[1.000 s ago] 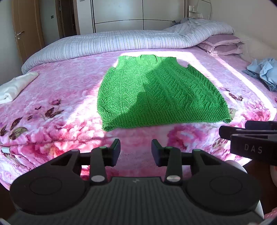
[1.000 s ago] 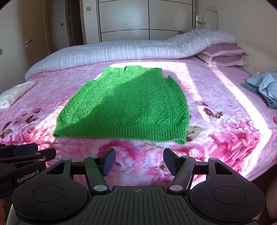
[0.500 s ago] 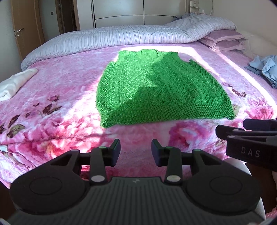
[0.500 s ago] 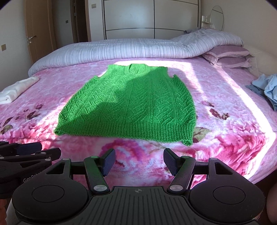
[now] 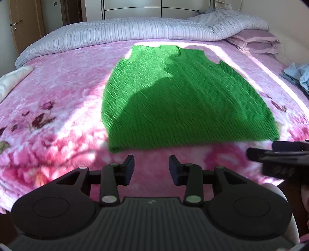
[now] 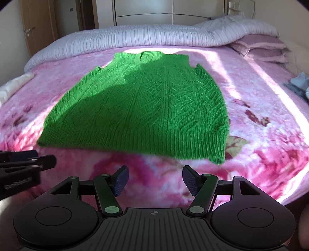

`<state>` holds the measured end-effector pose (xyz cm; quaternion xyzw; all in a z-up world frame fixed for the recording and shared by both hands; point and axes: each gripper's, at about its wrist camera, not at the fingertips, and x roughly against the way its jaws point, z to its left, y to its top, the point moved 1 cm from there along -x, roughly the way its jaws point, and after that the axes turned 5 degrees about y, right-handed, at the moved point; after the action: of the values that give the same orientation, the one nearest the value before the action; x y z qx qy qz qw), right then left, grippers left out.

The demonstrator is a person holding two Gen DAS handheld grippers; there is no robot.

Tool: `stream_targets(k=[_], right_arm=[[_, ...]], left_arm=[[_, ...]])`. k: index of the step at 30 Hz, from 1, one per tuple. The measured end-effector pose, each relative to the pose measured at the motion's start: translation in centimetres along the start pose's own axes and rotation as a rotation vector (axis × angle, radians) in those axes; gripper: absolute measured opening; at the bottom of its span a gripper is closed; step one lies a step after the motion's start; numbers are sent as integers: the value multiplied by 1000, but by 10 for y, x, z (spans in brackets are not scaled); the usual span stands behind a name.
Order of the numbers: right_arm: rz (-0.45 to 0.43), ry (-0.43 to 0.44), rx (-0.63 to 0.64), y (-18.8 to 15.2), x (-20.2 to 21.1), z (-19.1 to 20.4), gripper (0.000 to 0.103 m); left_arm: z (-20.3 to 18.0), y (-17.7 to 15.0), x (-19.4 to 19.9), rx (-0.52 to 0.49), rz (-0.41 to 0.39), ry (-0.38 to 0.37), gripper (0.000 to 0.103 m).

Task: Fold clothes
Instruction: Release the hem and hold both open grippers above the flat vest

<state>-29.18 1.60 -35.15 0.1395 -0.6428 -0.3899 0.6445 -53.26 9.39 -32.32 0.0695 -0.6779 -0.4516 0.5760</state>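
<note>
1. We are seeing sunlight falling across a pink floral bed (image 6: 260, 154).
2. We are noting a striped duvet (image 6: 135, 36) lying before pale wardrobe doors (image 6: 170, 11).
3. A wooden door (image 5: 16, 25) is standing left.

Green knit vest (image 6: 143, 108), pink floral blanket (image 6: 260, 108), lilac striped duvet (image 6: 146, 36)

The left claw (image 5: 151, 167) is level and gapes with nothing between its pads. The right claw (image 6: 155, 180) sits beside it at about the same height, its jaws spread wider, and is likewise empty.
</note>
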Motion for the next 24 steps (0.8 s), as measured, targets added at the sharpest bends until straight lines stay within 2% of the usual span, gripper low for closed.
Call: stream_targets(k=[4, 11, 17, 24], right_arm=[[-18, 12, 38, 23, -11, -29, 65], [-47, 33, 105, 62, -30, -78, 65], [34, 47, 145, 85, -74, -93, 65], [30, 13, 119, 113, -92, -93, 65]], left_arm=[[21, 19, -23, -4, -2, -5, 35], [37, 58, -56, -77, -35, -93, 35], [35, 86, -96, -134, -19, -94, 35], [31, 107, -113, -116, -18, -97, 35]])
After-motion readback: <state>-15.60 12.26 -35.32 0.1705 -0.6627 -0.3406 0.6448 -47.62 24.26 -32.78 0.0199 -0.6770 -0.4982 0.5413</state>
